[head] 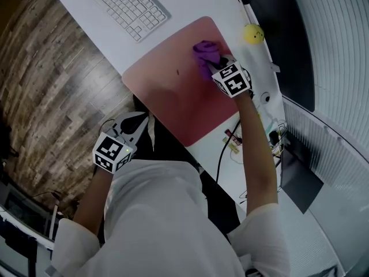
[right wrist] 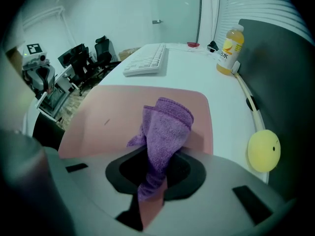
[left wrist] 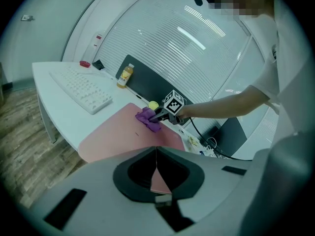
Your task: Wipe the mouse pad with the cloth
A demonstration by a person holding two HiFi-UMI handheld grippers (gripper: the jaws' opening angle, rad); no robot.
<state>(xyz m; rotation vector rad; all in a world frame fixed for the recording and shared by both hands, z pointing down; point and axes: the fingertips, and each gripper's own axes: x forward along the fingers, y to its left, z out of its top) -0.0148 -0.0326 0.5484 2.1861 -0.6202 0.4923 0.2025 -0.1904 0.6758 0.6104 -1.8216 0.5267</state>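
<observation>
Clamping the cloth in its fingers, right gripper presses it at mouse pad's one o'clock for wiping; left gripper closed, empty.

Right gripper holds cloth on mouse pad, apparently touching.

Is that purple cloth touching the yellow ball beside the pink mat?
Apart. The right gripper view shows pink mat and bare white desk lying between the purple cloth and the yellow ball.
</observation>
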